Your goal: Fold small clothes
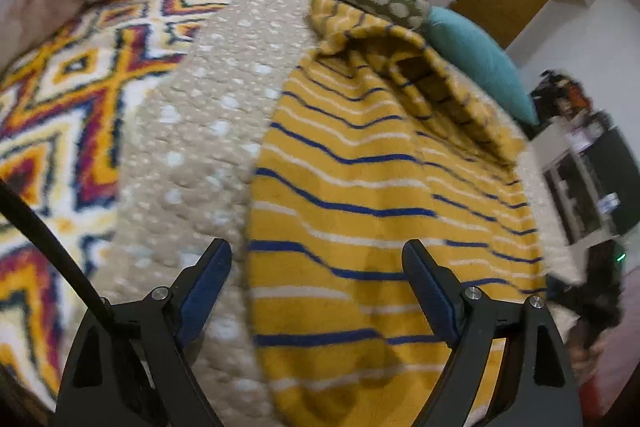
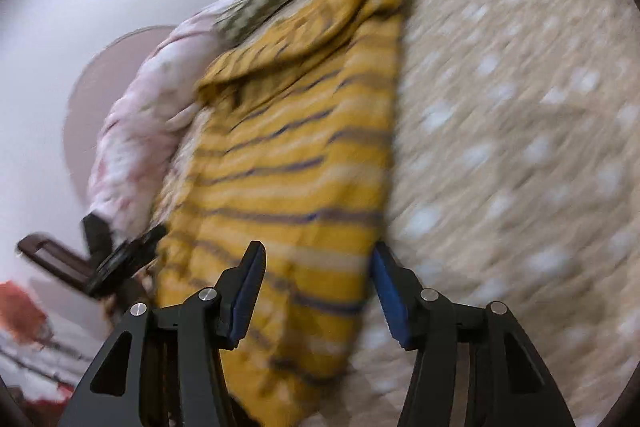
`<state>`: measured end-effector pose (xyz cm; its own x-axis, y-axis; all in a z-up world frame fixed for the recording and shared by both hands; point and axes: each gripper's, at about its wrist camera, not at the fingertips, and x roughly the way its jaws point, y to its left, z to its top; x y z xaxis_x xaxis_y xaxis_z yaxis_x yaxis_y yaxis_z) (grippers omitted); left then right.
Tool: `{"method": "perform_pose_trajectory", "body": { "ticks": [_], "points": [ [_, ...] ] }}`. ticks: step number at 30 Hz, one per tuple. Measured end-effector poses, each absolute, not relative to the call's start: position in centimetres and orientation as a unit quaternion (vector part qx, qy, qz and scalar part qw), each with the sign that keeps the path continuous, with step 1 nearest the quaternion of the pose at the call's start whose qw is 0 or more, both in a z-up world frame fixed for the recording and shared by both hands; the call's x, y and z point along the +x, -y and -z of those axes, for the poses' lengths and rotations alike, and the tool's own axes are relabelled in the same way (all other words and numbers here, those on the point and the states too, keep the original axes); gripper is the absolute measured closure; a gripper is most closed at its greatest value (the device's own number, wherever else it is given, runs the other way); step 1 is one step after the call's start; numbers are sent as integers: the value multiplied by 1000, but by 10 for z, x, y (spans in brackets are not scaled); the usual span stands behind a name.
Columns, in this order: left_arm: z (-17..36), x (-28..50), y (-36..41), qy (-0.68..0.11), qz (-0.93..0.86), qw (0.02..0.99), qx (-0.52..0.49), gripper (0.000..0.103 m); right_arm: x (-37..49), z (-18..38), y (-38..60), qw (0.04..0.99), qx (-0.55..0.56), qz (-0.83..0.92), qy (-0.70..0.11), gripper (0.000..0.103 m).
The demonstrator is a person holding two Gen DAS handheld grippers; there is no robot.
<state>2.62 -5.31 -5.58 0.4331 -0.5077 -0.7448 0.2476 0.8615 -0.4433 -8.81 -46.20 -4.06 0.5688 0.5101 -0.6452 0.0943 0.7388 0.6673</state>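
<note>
Beige dotted bedspread (image 1: 208,131) carries the yellow striped garment (image 1: 360,187), collar toward twelve o'clock, laid flat for folding. My left hand-held gripper (image 1: 316,291) and right hand-held gripper (image 2: 318,291) hover wide open, empty, above its hem.

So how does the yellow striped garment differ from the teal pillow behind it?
The yellow striped garment lies spread flat across the beige dotted blanket, near the camera; the teal pillow sits plump at the far edge. The garment has blue and white stripes and one part folded over; the pillow is plain. Both rest on the bed.
</note>
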Motion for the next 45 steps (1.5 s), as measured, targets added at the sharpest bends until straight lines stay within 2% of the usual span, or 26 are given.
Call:
{"method": "perform_pose_trajectory", "body": {
  "ticks": [3, 6, 7, 8, 9, 10, 11, 16, 21, 24, 28, 31, 35, 36, 38, 41, 45],
  "points": [
    [60, 15, 64, -482, 242, 827, -158, 18, -97, 46, 441, 839, 333, -123, -413, 43],
    [60, -1, 87, -480, 221, 842, -107, 23, -105, 51, 436, 841, 370, -114, -378, 46],
    [59, -7, 95, -482, 211, 846, -87, 32, -109, 53, 435, 839, 383, -110, -371, 53],
    [59, -10, 100, -486, 208, 845, -77, 50, -110, 56, 435, 833, 397, -108, -371, 64],
    [58, -13, 104, -493, 204, 843, -71, 59, -112, 59, 434, 829, 403, -103, -374, 71],
    [56, -15, 103, -497, 191, 843, -71, 82, -114, 60, 433, 829, 401, -98, -378, 82],
    [55, -16, 103, -504, 192, 838, -82, 95, -115, 60, 431, 829, 391, -95, -388, 90],
    [25, -34, 97, -494, 184, 841, -123, 96, -130, 50, 455, 825, 400, -102, -387, 93],
    [-12, -82, 97, -467, 206, 855, -95, 96, -170, 30, 474, 839, 366, -99, -390, 95],
    [-5, -109, 96, -481, 212, 849, -62, 94, -195, 36, 474, 834, 357, -97, -410, 95],
    [10, -118, 85, -507, 209, 835, -31, 87, -220, 43, 472, 832, 348, -79, -425, 91],
    [-12, -118, 70, -482, 215, 848, -45, 76, -233, 26, 483, 849, 334, -55, -406, 76],
    [-51, -108, 67, -418, 217, 881, -50, 52, -234, 7, 504, 870, 309, -17, -385, 73],
    [-60, -102, 68, -404, 216, 887, -58, 42, -232, 4, 508, 871, 309, -13, -382, 73],
    [-74, -84, 71, -388, 221, 890, -86, 30, -223, 1, 509, 872, 309, -10, -379, 73],
    [-80, -52, 82, -379, 242, 884, -125, 21, -202, -5, 497, 877, 296, -26, -377, 73],
    [-62, -10, 103, -410, 234, 869, -146, 21, -160, -9, 465, 882, 271, -59, -382, 73]
  ]
}}
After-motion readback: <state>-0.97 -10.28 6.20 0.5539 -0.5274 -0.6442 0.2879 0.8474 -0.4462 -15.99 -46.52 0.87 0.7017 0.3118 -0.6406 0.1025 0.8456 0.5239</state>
